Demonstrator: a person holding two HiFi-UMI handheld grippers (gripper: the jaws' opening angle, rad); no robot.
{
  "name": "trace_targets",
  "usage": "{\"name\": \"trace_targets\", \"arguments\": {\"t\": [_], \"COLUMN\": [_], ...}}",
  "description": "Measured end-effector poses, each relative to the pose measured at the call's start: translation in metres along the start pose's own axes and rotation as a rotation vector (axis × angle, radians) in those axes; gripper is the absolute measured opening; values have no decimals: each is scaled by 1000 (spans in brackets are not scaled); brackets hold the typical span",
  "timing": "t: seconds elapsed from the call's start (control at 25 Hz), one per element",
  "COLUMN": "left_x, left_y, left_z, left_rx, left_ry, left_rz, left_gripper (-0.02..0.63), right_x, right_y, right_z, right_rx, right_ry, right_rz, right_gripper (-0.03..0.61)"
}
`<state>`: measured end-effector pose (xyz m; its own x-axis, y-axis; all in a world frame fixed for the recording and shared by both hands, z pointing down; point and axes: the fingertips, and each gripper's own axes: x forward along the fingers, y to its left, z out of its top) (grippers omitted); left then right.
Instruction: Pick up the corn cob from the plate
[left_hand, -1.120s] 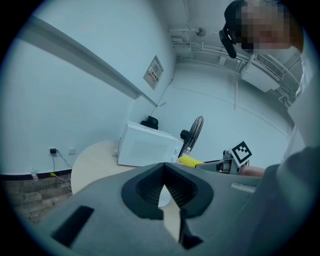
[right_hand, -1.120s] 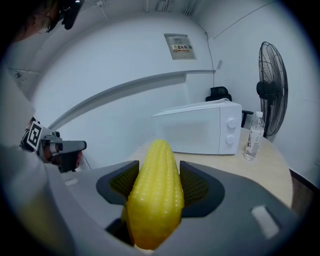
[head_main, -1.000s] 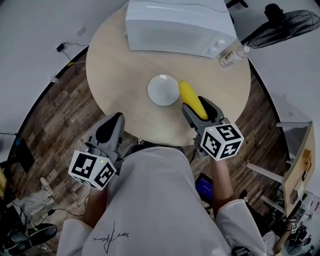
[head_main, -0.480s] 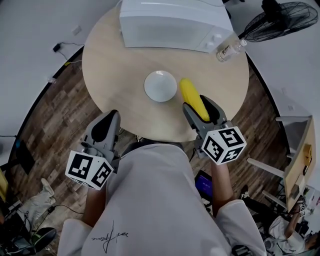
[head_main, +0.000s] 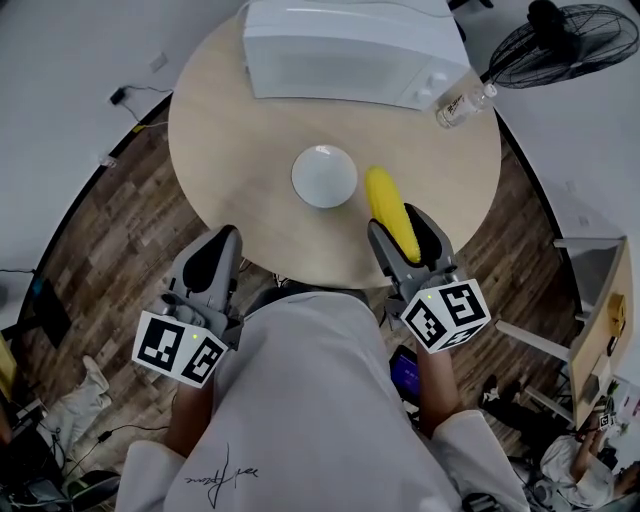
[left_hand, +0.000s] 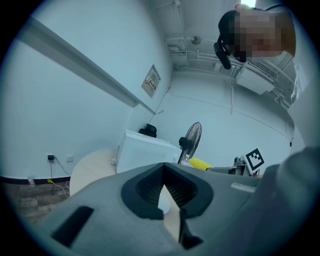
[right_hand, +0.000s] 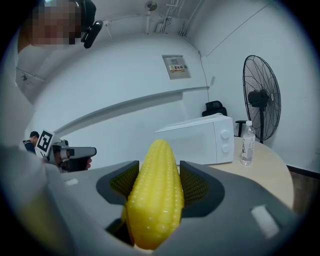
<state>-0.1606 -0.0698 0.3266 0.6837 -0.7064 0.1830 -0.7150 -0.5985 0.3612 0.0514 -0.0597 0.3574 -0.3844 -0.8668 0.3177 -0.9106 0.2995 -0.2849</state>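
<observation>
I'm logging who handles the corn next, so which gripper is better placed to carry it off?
Right. The right gripper is shut on the corn cob, clear of the plate; the left gripper hangs empty at the table's near edge.

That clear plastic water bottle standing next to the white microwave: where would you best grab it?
Around its straight labelled middle, jaws level, coming in from the near side over the bare round wooden table. The clear plastic water bottle stands upright and its body is even and round there. The white microwave stands close beside it, so that side is probably too tight.
</observation>
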Motion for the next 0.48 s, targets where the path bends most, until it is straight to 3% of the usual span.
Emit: {"name": "trace_targets", "arguments": {"t": [0.48], "left_x": [1], "left_y": [7], "left_z": [-12], "left_rx": [3], "left_ry": [55], "left_rz": [48], "left_gripper": [-5], "right_x": [-6], "right_y": [1], "right_z": [9], "right_rx": [-11], "right_ry": [-34], "right_rz": [-15], "right_gripper": [268]}}
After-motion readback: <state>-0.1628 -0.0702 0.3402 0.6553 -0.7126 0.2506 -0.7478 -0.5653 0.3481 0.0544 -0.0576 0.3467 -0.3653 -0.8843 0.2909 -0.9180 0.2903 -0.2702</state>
